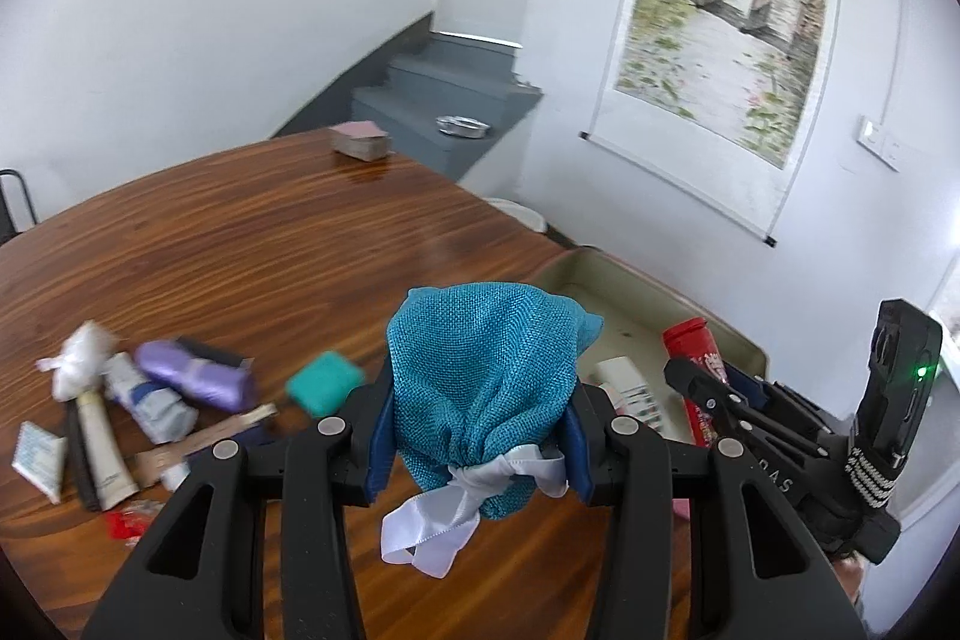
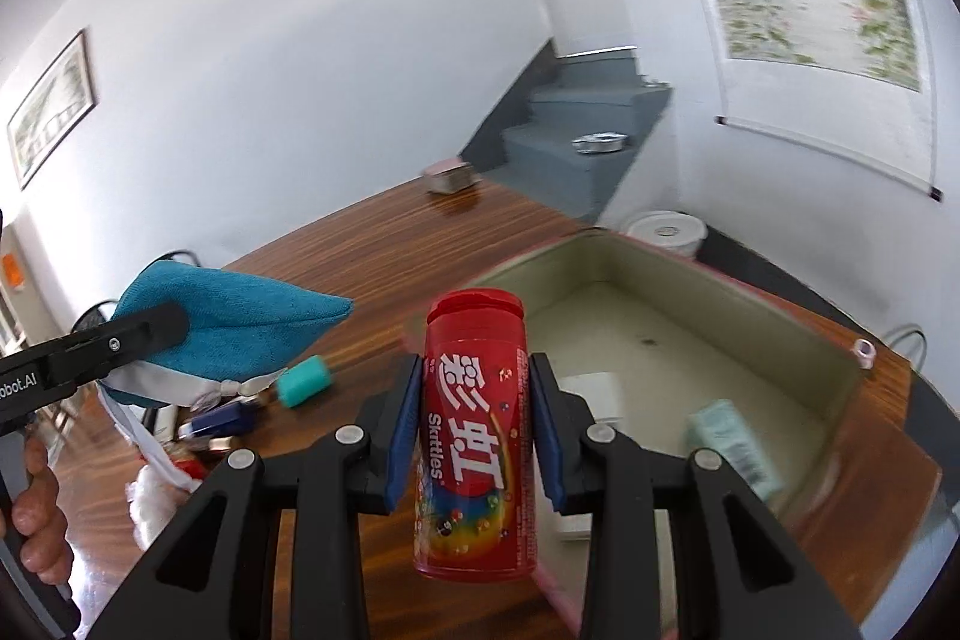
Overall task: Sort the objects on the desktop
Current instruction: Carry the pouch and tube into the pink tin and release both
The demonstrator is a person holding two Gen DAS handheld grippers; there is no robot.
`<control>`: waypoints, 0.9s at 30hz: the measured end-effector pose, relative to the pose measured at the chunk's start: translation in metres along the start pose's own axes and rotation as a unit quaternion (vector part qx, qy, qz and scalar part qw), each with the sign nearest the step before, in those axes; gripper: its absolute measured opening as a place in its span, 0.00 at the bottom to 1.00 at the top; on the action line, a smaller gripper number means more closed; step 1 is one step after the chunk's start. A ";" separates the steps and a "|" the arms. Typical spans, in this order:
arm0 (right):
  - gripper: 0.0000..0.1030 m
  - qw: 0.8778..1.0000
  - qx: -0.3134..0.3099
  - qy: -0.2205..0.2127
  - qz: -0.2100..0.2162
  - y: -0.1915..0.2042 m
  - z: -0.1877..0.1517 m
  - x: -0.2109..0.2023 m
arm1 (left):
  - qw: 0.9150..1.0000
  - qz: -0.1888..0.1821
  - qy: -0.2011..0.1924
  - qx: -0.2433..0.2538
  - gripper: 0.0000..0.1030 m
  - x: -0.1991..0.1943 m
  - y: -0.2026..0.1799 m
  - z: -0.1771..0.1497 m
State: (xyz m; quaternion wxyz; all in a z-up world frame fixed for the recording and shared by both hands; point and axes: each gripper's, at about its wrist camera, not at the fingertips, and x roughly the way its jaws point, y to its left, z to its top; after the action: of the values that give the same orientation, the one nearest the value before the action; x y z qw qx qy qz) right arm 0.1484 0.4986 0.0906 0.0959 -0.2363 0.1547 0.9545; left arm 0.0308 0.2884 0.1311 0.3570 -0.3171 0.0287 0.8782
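You are mid-carry, by the look of it: both hands are loaded and the box (image 2: 660, 334) lies just ahead. Your left gripper (image 1: 480, 412) has its jaws pinched on the neck of a blue cloth pouch (image 1: 486, 358), the pouch bulging above the jaws and its white ribbon (image 1: 456, 508) hanging below them. Your right gripper (image 2: 474, 436) has its jaws pressed on the sides of a red candy tube (image 2: 474, 436), which stands upright between them, cap above the pads and base below.

The next move, as I judge it, is to bring each item over the box and lower it in before spreading the jaws — the tube first, since the box opens right beyond and to the right of its jaws. From the left jaws, the box sits ahead and to the right, past the right gripper (image 1: 708, 388), so mind that the two tools do not cross.

Inside the box already lie a white packet (image 2: 591, 394) and a pale green one (image 2: 735, 445) — aim for bare floor between them. Left of the left jaws, still on the table (image 1: 240, 232), wait a purple roll (image 1: 192, 376), tubes and a teal case (image 1: 324, 382).
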 end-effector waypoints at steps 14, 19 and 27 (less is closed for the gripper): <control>0.37 0.999 0.031 -0.001 -0.028 -0.051 0.004 0.003 | 0.998 -0.044 0.015 0.034 0.46 0.055 -0.064 0.029; 0.37 0.999 0.035 0.001 -0.033 -0.062 0.004 0.004 | 0.998 -0.047 0.033 0.030 0.46 0.080 -0.071 0.029; 0.37 0.999 0.036 0.001 -0.037 -0.067 0.005 0.007 | 0.998 -0.049 0.042 0.026 0.47 0.107 -0.077 0.031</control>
State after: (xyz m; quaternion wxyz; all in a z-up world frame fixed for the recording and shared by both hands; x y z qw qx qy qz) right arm 0.1578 0.5635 0.0748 0.1391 -0.2388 0.1801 0.9440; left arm 0.0052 0.4192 0.1075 0.4060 -0.3454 0.0514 0.8445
